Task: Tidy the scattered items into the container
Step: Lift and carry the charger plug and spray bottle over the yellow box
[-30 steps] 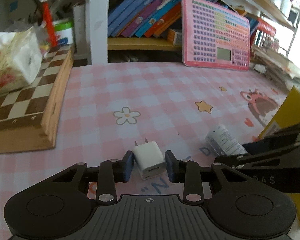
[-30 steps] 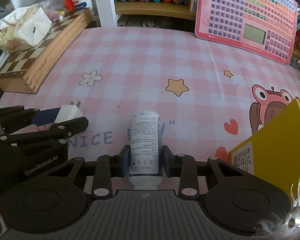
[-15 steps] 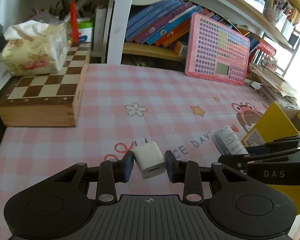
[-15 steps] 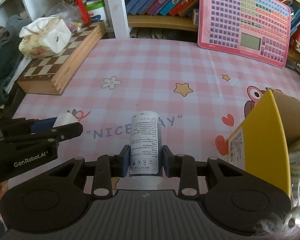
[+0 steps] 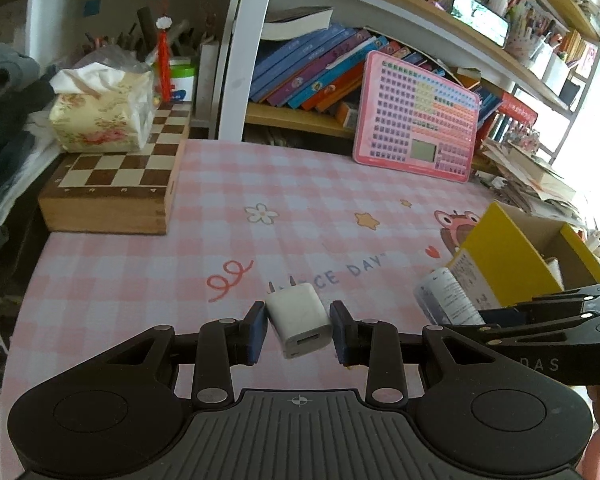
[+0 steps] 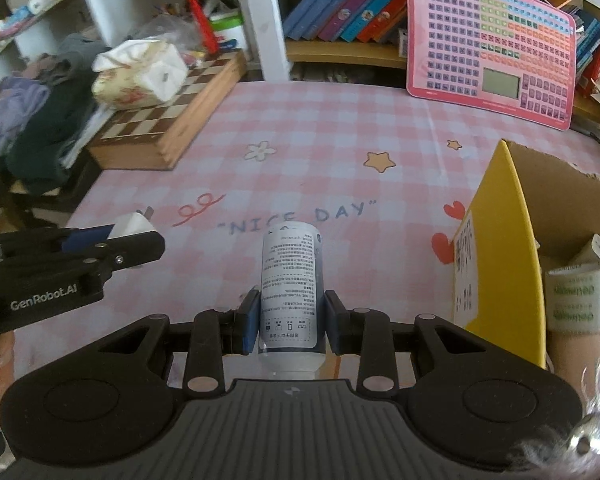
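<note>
A white USB charger plug sits clamped between the blue pads of my left gripper, lifted above the pink checked tablecloth. My right gripper is shut on a white bottle with a printed label, its far end pointing away from the camera. The yellow cardboard box stands open just right of the bottle, with a white and green packet inside. In the left wrist view the bottle and the right gripper's fingers show at the right, in front of the box.
A wooden chessboard box carries a floral tissue pack at the back left. A pink learning tablet leans on the bookshelf behind. Dark clothes are piled off the table's left edge. Paper stacks lie at the far right.
Both grippers have risen and drawn back from the tablecloth, each still holding its item. More of the table and the yellow box's open top have come into view.
</note>
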Demonstrator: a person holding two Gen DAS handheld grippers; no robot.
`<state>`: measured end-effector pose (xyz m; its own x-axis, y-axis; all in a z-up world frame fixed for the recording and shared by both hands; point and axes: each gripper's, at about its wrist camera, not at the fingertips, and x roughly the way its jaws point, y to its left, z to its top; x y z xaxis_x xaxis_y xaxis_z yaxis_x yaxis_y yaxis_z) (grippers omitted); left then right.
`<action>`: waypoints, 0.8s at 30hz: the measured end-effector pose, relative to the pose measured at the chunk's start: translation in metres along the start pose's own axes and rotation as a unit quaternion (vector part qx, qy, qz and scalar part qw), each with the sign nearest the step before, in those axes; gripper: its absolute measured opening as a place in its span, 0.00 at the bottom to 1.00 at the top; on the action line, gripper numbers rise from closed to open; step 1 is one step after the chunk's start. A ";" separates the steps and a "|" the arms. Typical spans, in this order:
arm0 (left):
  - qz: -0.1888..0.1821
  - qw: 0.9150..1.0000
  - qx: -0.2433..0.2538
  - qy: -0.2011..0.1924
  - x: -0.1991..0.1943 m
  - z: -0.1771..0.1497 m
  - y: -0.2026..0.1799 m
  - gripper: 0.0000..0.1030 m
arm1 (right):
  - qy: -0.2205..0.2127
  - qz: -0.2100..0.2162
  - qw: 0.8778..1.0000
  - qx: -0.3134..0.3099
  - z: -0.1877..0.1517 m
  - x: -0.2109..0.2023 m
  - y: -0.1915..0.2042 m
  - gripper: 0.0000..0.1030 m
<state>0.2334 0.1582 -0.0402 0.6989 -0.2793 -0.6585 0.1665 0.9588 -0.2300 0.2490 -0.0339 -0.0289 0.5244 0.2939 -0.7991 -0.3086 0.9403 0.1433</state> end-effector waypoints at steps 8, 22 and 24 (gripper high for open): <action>-0.001 1.000 -0.009 -0.004 -0.046 -0.022 -0.032 0.31 | -0.001 0.038 0.999 -0.026 -0.035 -0.042 -0.002 0.30; -0.007 1.000 -0.024 0.012 -0.103 -0.072 -0.094 0.31 | 0.002 0.075 0.995 -0.063 -0.111 -0.109 -0.030 0.30; -0.007 1.000 -0.023 0.012 -0.109 -0.077 -0.103 0.31 | 0.002 0.077 0.995 -0.064 -0.121 -0.116 -0.034 0.30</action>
<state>0.0860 0.0857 0.0003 0.6803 -0.2944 -0.6712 0.1434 0.9516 -0.2719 0.1020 -0.1208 -0.0116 0.4599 0.4314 -0.7762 -0.4832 0.8549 0.1888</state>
